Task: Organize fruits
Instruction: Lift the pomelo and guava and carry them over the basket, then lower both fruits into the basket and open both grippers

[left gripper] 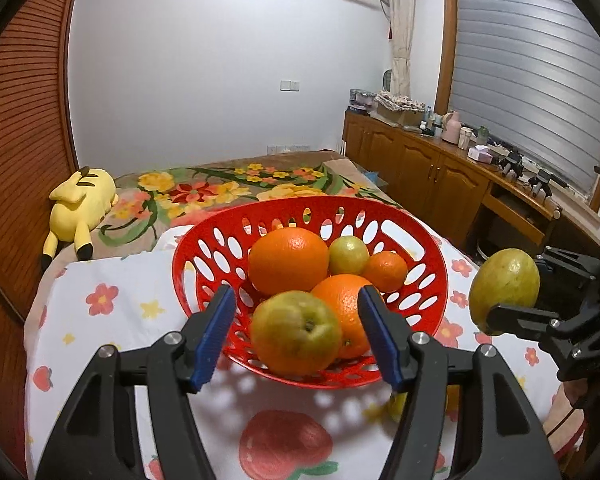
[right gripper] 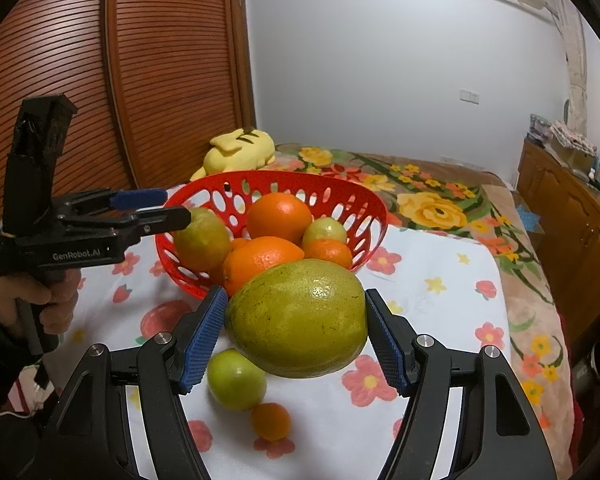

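A red perforated basket (left gripper: 204, 248) (right gripper: 220, 192) on the floral cloth holds two large oranges (left gripper: 288, 260), a small orange (left gripper: 386, 270), a small green fruit (left gripper: 348, 254) and a yellow-green apple (left gripper: 296, 332). My left gripper (left gripper: 298, 336) (right gripper: 168, 208) is open around that apple at the basket's near rim. My right gripper (right gripper: 296, 320) (left gripper: 504, 300) is shut on a large green-yellow mango (right gripper: 300, 318) (left gripper: 504, 288), held above the cloth right of the basket. A green apple (right gripper: 236, 380) and a small orange (right gripper: 271, 420) lie on the cloth below it.
A yellow plush toy (left gripper: 80, 204) lies on the bed behind the basket. A wooden cabinet (left gripper: 440, 172) with clutter runs along the right wall. A slatted wooden door (right gripper: 120, 80) is at the left.
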`<move>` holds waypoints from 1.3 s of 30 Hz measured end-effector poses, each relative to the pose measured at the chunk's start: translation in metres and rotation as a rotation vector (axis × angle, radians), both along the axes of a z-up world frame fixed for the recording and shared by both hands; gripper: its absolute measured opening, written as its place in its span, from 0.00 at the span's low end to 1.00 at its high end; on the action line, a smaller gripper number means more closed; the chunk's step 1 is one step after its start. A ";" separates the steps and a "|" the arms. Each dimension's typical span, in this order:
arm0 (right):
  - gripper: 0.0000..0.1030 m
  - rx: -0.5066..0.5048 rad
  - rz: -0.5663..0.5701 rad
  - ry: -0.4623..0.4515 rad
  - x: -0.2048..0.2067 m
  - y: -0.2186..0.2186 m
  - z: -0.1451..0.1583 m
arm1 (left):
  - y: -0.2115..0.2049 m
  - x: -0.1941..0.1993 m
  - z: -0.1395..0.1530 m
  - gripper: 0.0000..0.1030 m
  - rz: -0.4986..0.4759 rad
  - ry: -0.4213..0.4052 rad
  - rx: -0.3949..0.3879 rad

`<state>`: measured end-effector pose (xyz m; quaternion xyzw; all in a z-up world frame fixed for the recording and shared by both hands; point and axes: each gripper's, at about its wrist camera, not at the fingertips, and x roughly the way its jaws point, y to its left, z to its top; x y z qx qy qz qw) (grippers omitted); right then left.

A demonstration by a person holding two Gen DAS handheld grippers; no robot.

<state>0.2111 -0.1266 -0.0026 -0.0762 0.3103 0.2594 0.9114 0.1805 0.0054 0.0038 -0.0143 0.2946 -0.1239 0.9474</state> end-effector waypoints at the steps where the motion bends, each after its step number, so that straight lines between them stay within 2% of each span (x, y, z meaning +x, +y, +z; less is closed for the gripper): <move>1: 0.69 0.001 0.001 0.000 0.000 0.000 0.000 | 0.001 0.000 0.000 0.62 0.002 0.002 -0.001; 12: 0.69 -0.008 0.004 0.003 0.019 0.010 0.004 | 0.012 -0.003 -0.004 0.63 0.026 0.007 -0.010; 23: 0.69 -0.016 0.014 0.050 0.047 0.027 -0.009 | 0.020 -0.010 -0.008 0.63 0.037 0.007 -0.023; 39: 0.70 -0.045 0.017 0.074 0.056 0.037 -0.022 | 0.024 -0.018 -0.009 0.65 0.036 0.006 -0.026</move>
